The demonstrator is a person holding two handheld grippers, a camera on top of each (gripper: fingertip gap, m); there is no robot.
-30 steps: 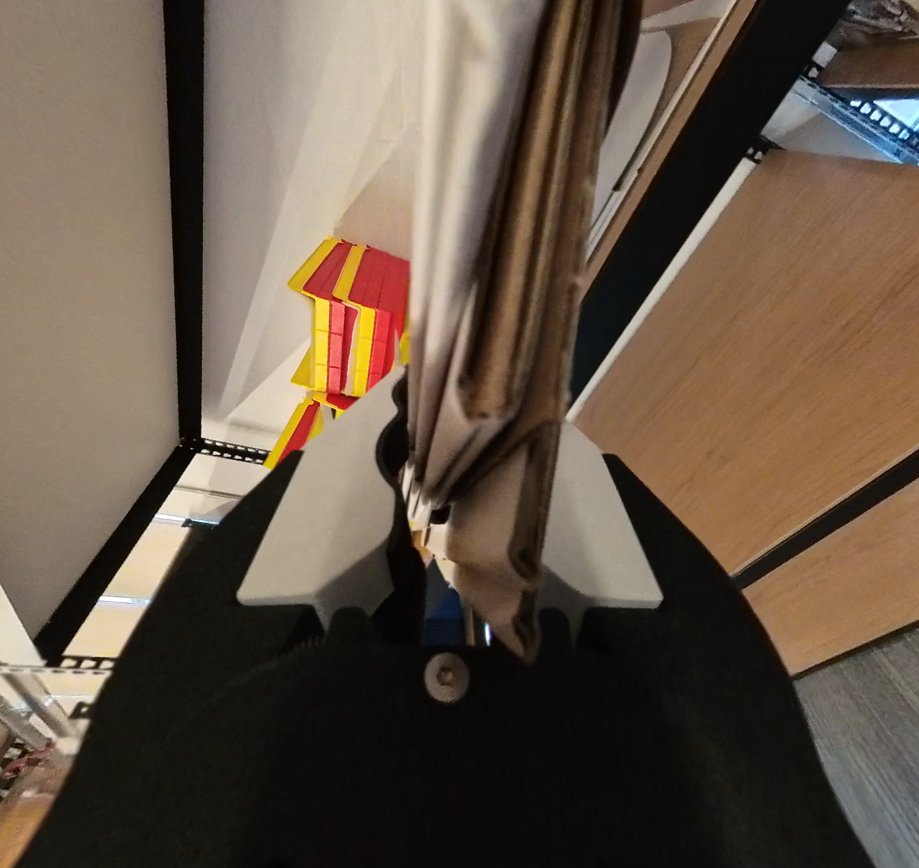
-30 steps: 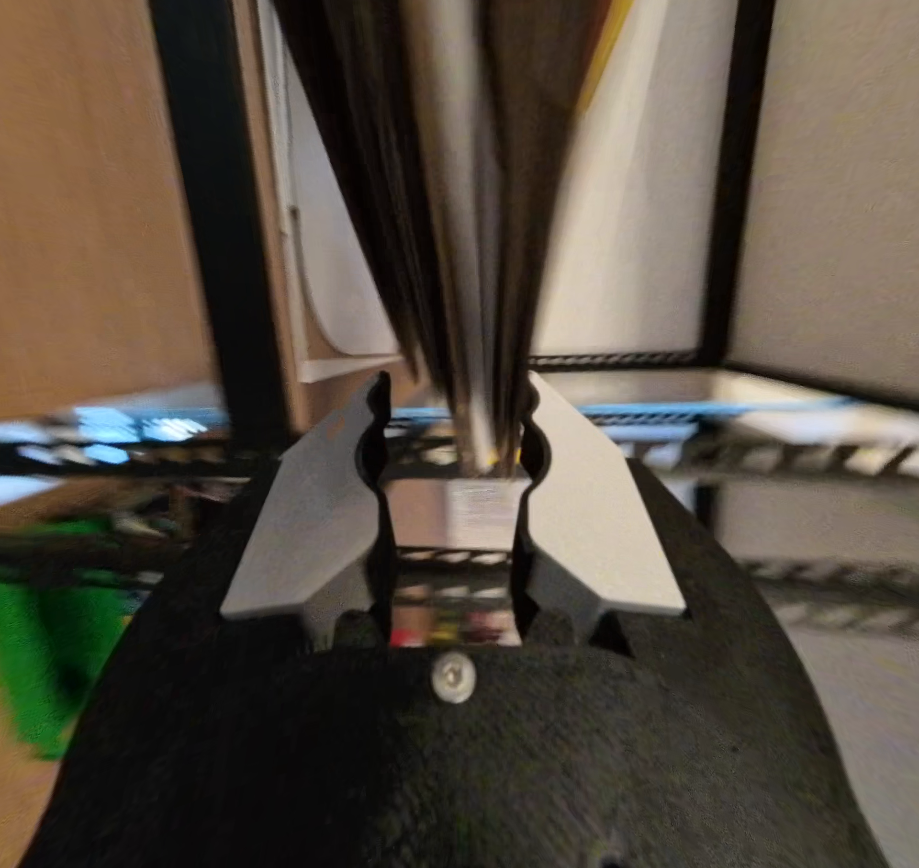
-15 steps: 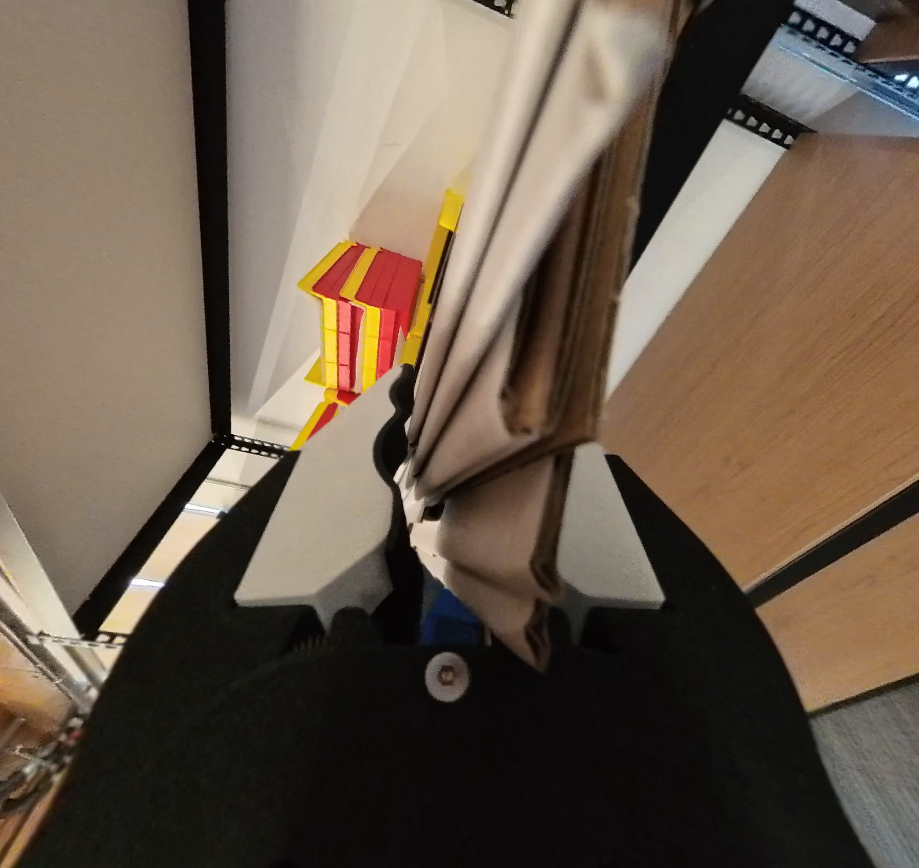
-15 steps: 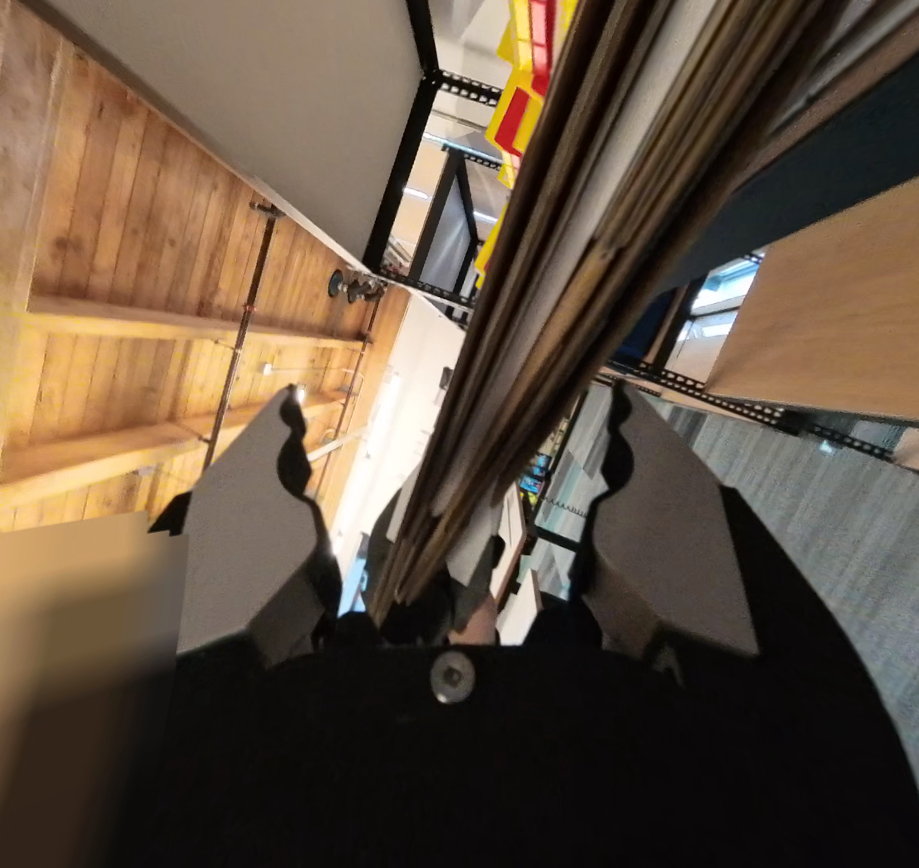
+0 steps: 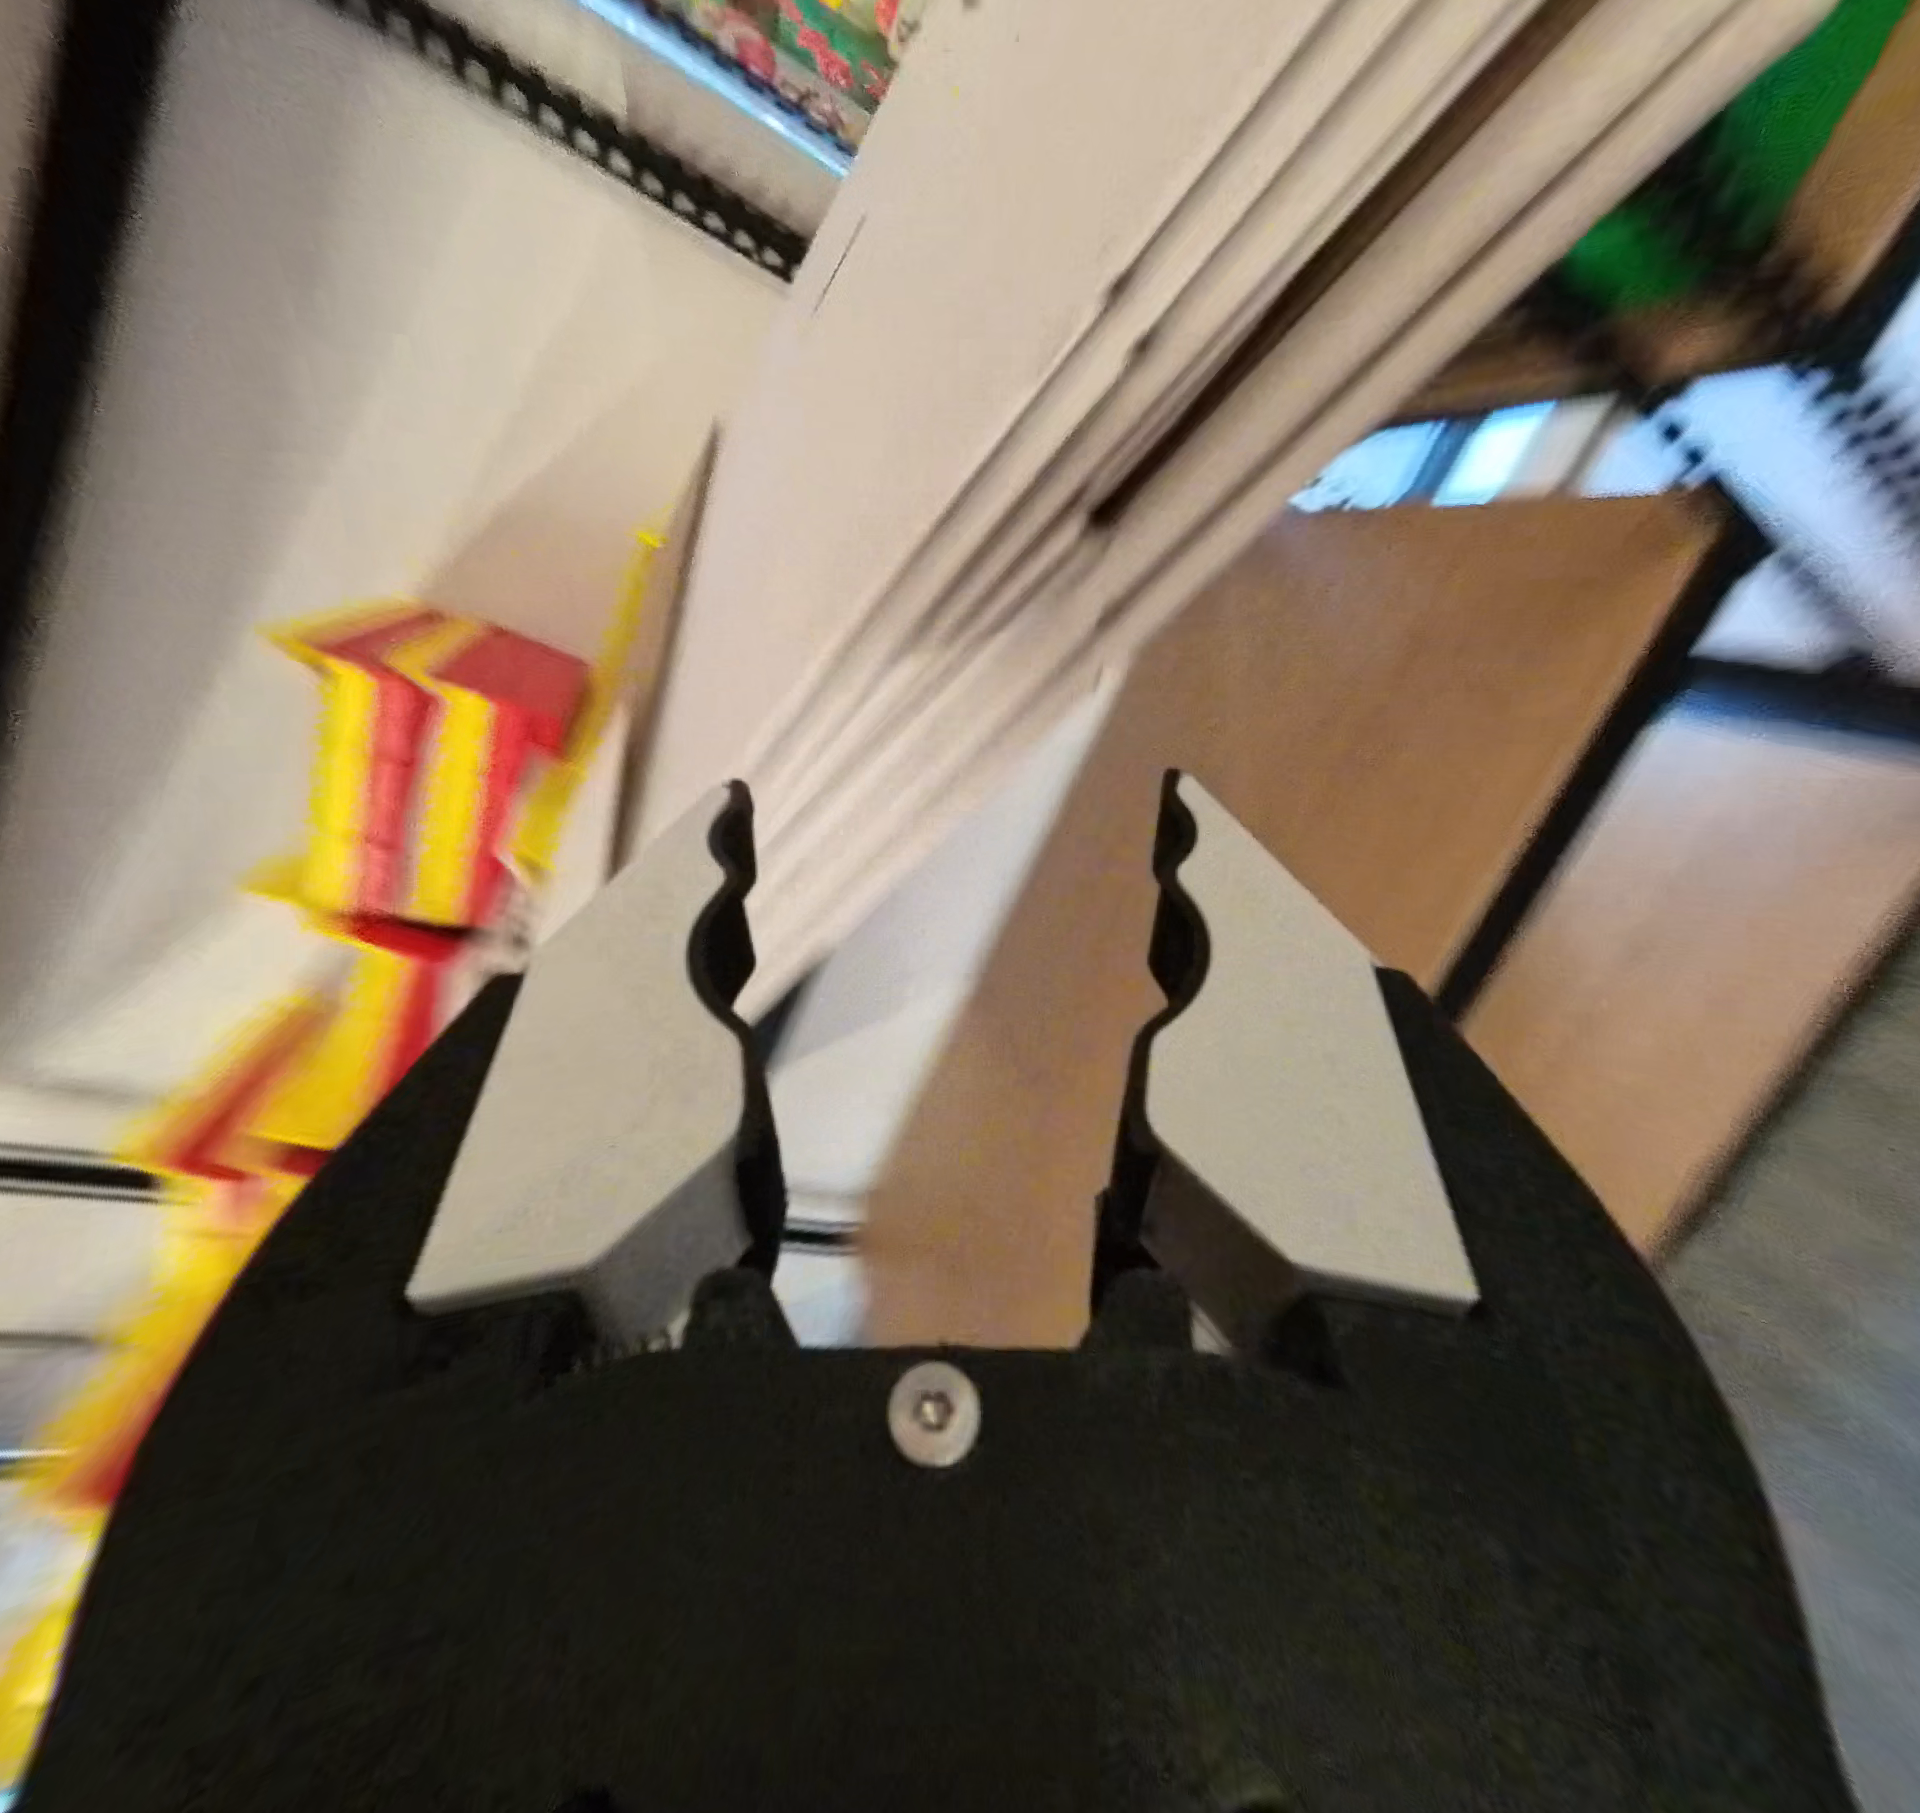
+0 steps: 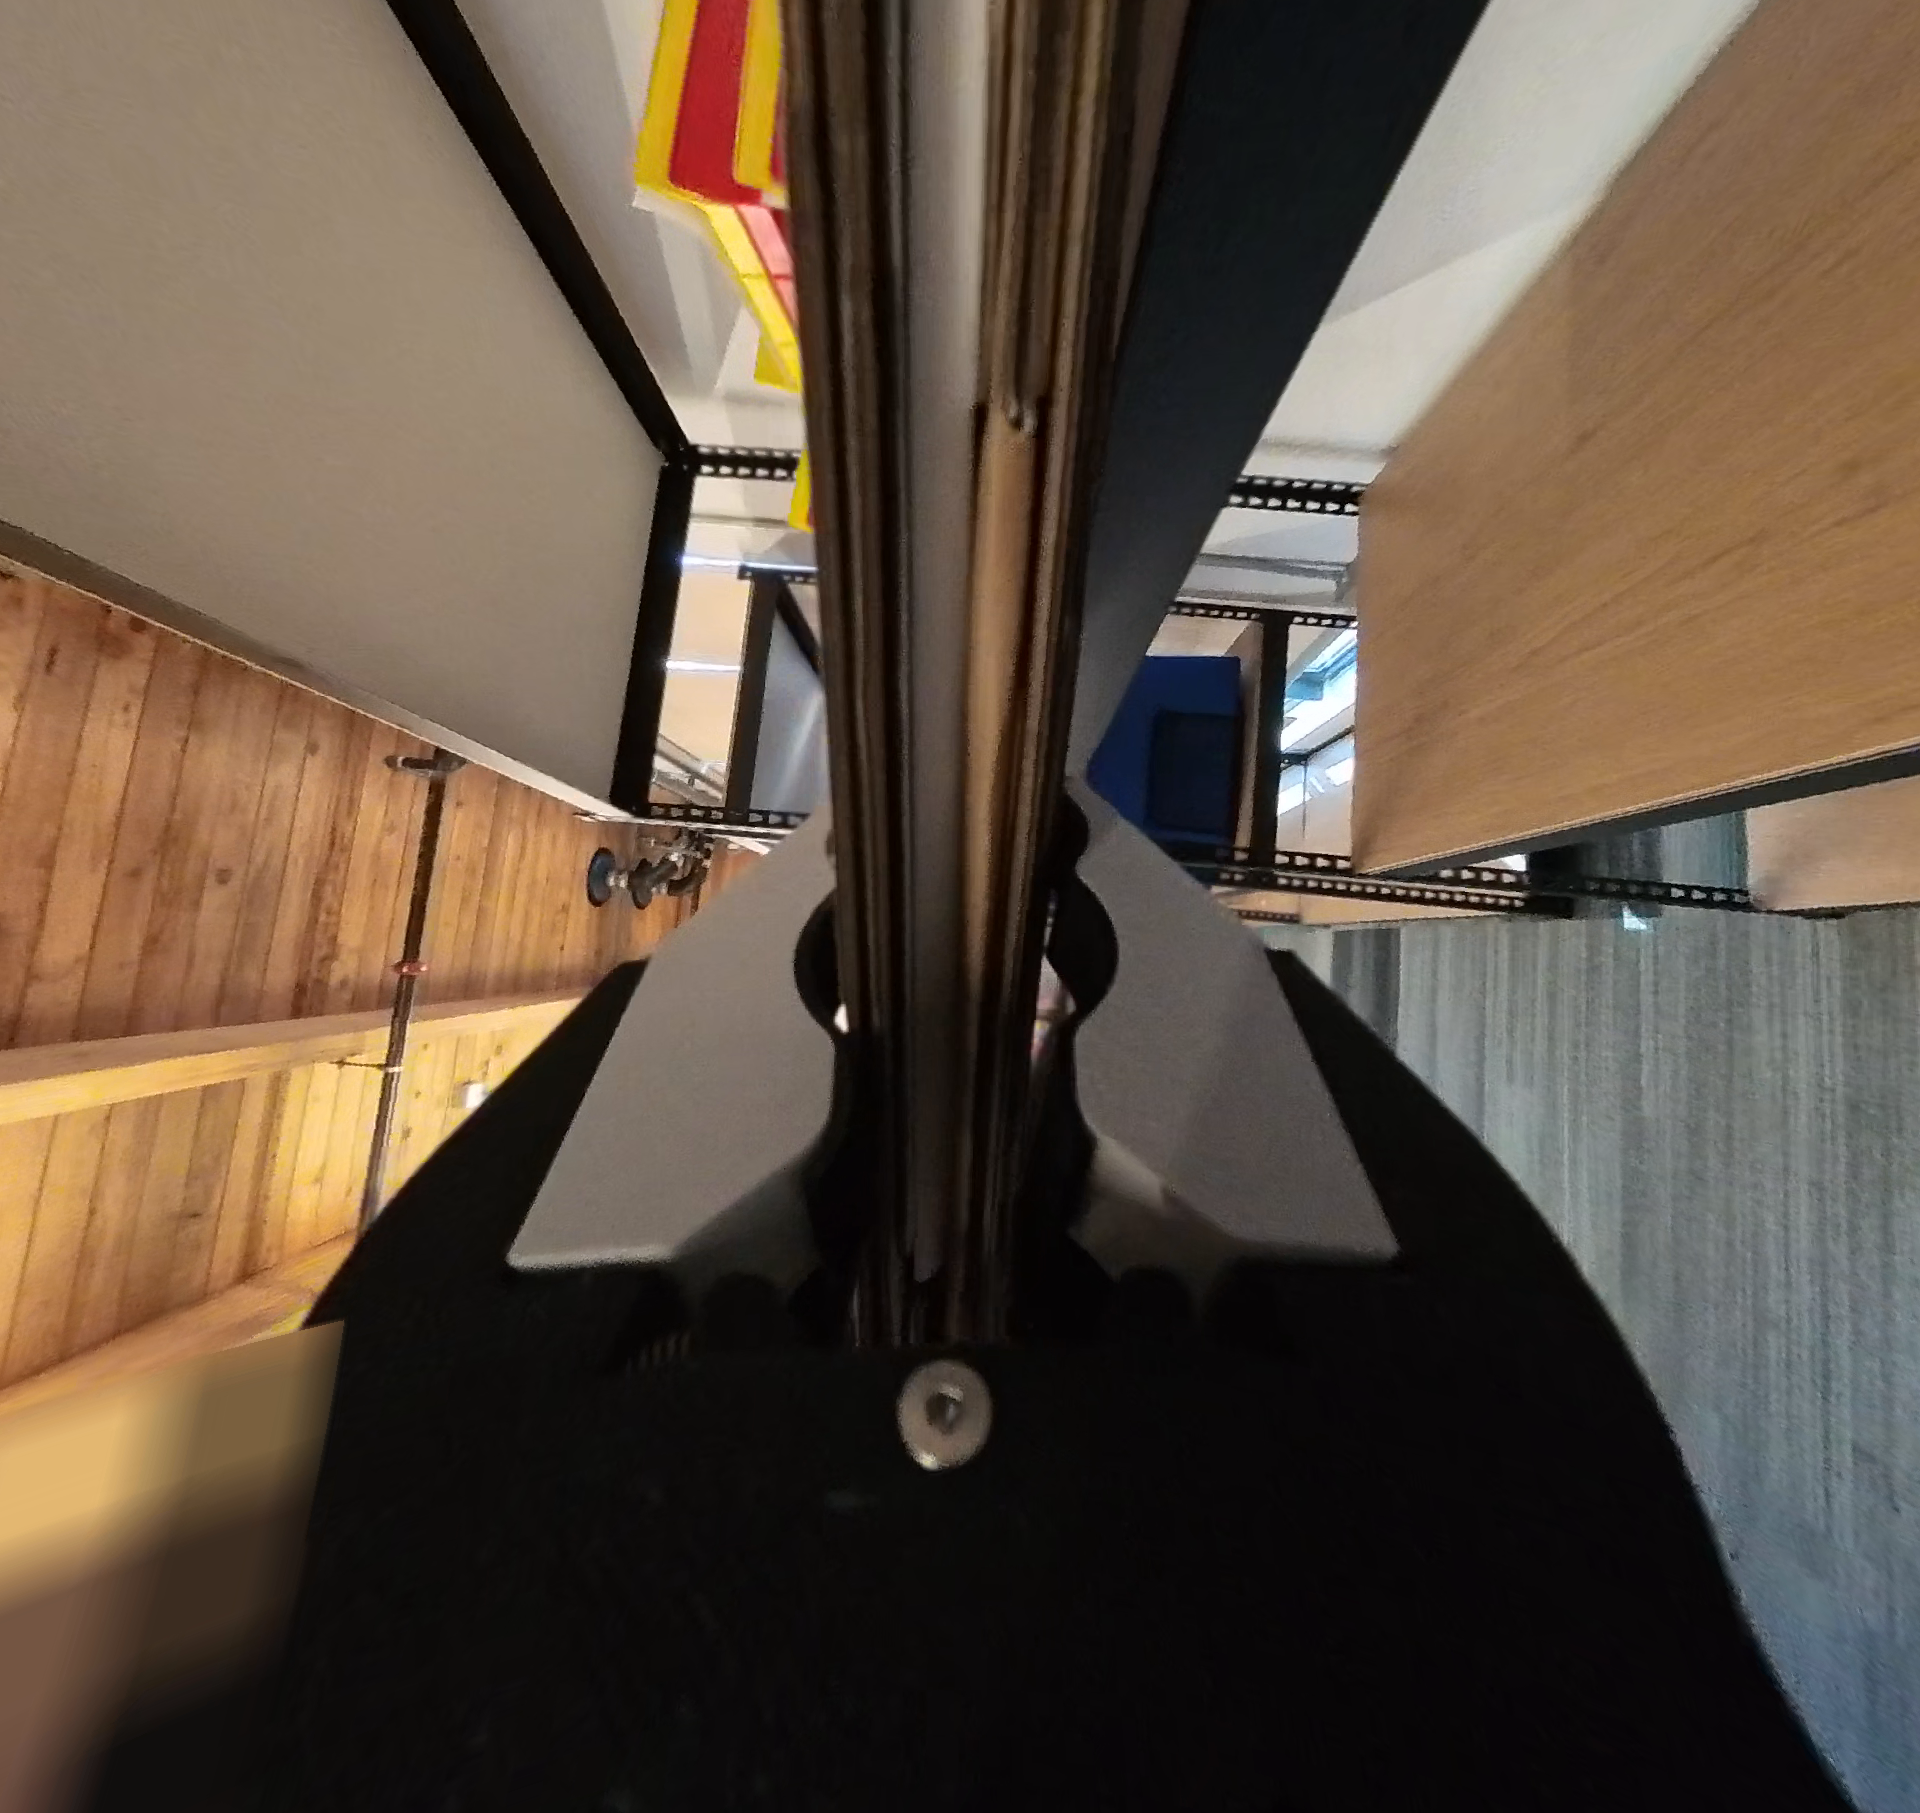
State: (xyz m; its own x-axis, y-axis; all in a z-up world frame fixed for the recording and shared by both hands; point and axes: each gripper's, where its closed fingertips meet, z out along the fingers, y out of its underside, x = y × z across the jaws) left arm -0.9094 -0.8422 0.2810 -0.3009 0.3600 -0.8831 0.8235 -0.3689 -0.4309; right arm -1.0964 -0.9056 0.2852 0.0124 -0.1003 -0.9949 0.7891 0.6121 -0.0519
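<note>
A stack of flattened cardboard sheets (image 6: 935,516), brown and whitish, stands edge-on in the right wrist view. My right gripper (image 6: 945,828) is shut on its lower end, with both fingers pressed against the stack. In the blurred left wrist view the same stack (image 5: 1091,361) slants up to the right. My left gripper (image 5: 953,797) is open. The lower end of the stack reaches down between its spread fingers, unclamped.
Red and yellow boxes (image 5: 436,755) sit in a white shelf bay with a black metal frame (image 6: 644,620); they also show in the right wrist view (image 6: 717,49). A wooden shelf board (image 6: 1662,464) is at the right, a plank wall (image 6: 208,880) at the left, and grey carpet (image 6: 1662,1244) beyond. The gap from one gripper's tips to the other's is roughly 20 centimetres.
My left gripper has opened and let go of the cardboard stack and is moving, blurred. My right gripper, open half a second ago, has shut on the stack.
</note>
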